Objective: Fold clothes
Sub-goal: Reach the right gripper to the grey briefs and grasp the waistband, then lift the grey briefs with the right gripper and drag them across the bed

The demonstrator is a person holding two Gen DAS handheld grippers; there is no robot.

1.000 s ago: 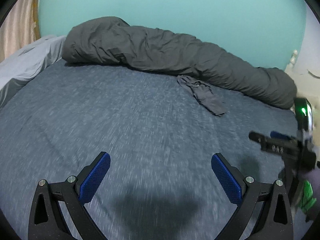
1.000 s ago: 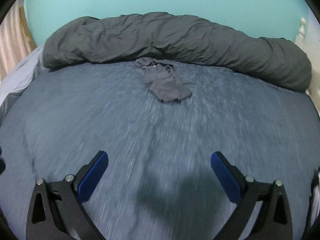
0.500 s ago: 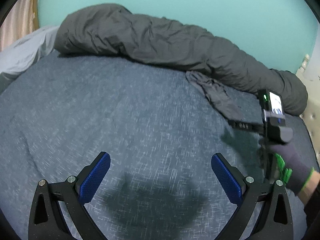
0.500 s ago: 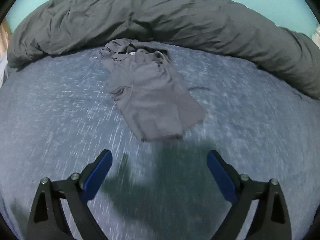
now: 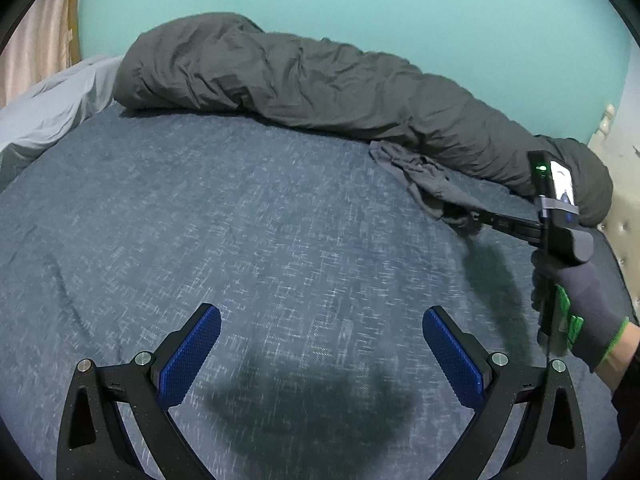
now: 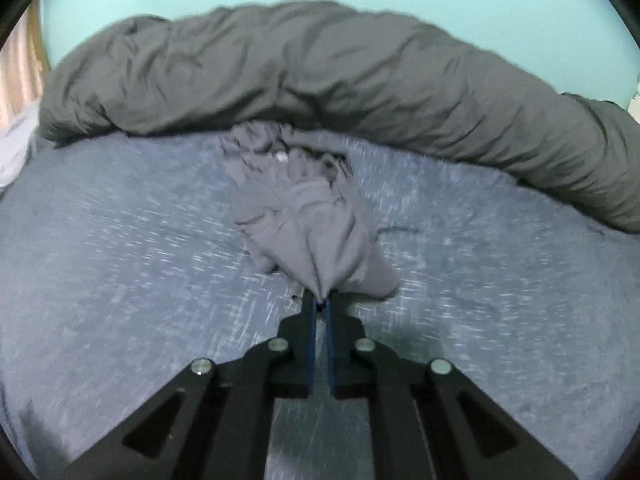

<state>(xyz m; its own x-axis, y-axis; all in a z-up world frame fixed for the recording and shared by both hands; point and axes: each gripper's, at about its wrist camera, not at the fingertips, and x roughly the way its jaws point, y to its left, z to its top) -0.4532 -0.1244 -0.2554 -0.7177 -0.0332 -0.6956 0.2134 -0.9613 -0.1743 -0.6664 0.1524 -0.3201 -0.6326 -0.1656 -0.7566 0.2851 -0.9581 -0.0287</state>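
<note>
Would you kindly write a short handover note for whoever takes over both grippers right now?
Right gripper: its jaws have just been closing and are now shut on the near edge of the grey garment.
Left gripper: open, empty, hovering over the blue bedsheet.
Garment: crumpled on the sheet, its far end against the rolled dark duvet.
Done: one edge gripped.
Left: probably drag the garment out to open sheet, spread it flat, then make every fold; none made yet.

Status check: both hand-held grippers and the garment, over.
Right hand-held gripper just closed, pinching the grey garment by its near edge. Left hand-held gripper open, empty, over bare bedsheet. Rolled duvet behind garment, nothing blocking.
</note>
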